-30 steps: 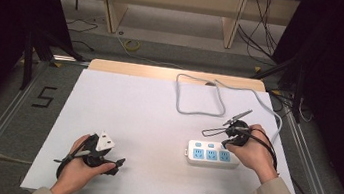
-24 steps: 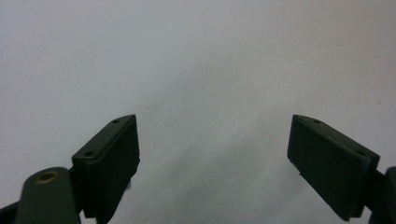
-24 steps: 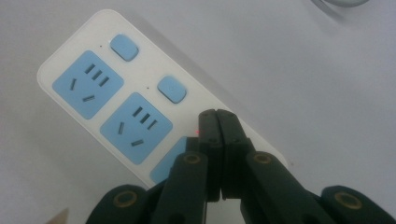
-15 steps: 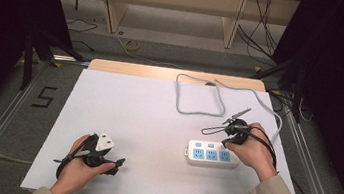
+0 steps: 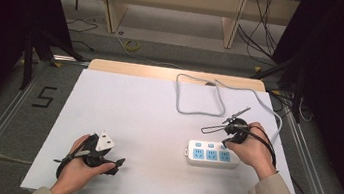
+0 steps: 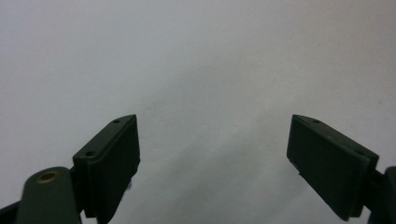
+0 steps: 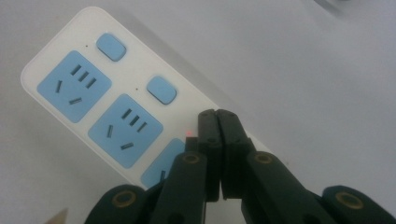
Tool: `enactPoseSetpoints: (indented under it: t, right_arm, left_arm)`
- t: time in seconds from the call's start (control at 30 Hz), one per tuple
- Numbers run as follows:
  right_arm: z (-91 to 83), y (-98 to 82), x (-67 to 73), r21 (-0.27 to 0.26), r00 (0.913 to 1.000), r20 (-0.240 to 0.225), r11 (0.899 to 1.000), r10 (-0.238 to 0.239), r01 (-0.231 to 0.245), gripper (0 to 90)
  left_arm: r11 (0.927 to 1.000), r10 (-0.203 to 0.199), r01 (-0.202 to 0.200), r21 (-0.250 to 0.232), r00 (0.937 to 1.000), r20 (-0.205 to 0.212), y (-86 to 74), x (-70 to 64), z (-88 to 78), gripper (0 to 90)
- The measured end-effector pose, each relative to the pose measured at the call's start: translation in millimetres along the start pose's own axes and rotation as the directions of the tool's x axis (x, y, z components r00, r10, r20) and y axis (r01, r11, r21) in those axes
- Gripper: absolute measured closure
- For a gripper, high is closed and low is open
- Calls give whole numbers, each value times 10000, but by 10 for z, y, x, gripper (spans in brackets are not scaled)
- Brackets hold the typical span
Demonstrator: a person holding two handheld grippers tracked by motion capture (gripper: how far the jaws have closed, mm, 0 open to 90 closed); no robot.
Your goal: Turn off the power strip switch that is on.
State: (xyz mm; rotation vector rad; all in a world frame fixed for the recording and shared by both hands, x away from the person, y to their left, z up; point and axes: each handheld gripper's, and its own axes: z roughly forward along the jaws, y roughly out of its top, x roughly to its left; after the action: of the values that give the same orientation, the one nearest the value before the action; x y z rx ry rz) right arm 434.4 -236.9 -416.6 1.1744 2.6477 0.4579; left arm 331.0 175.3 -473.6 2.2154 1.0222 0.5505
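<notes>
Your white rectangular table [image 5: 146, 124]: white plastic power strip with blue sockets [image 5: 211, 154] at 4 o'clock, grey looped cable [image 5: 200, 98] at 1.

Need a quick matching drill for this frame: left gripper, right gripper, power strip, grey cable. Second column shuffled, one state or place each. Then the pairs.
Column 1:
1. left gripper
2. right gripper
3. power strip
4. grey cable

Column 2:
A. looped on the far part of the table
B. jaws closed together, tips over the third button of the strip, a red light beside them
C. jaws wide apart, nothing between them, bare white table surface ahead
D. flat near the table's right front, three blue sockets up

Pairs: 1-C, 2-B, 3-D, 4-A
</notes>
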Motion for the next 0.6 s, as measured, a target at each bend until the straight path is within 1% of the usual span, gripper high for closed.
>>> enactPoseSetpoints:
  t: [0.6]
  right_arm:
    - [58, 38, -9, 207, 10000, 47, 9998, 33, -34, 889]
  left_arm:
    - [10000, 19, -19, 15, 10000, 17, 0, -1, 1, 170]
